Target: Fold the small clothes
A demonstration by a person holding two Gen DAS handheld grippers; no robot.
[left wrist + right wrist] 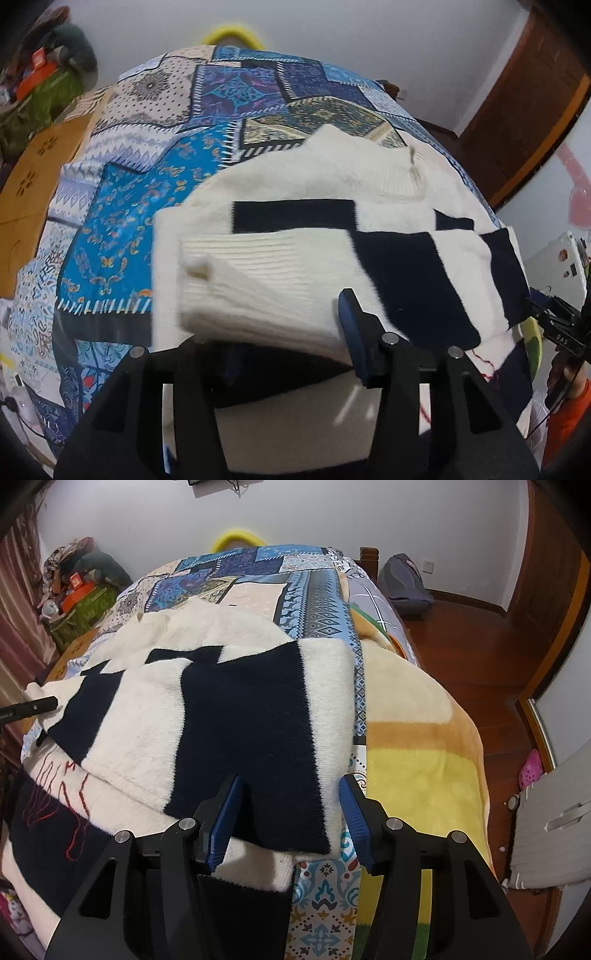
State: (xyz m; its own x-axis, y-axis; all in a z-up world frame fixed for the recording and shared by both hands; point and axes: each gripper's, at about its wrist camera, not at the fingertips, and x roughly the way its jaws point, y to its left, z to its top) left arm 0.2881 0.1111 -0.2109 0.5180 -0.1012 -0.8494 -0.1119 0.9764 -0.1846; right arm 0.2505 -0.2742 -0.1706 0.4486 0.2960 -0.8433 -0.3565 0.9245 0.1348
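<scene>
A cream sweater with navy stripes (332, 192) lies on a patchwork bedspread (140, 177). In the left wrist view its ribbed cream sleeve cuff (258, 280) is draped across my left gripper (288, 332); the jaws stand wide apart, the left finger hidden under the cuff. In the right wrist view the sweater's folded navy and cream edge (251, 720) lies between the blue pads of my right gripper (291, 812), which is open and not clamped on it. Red stitching shows on the sweater's lower part (70, 812).
A beige and yellow blanket (413, 746) covers the bed's right side. A wooden floor (480, 635), a door and a grey bag (406, 583) lie to the right. Cluttered bags and boxes (77, 590) stand at the far left. A yellow hoop (236, 539) sits behind the bed.
</scene>
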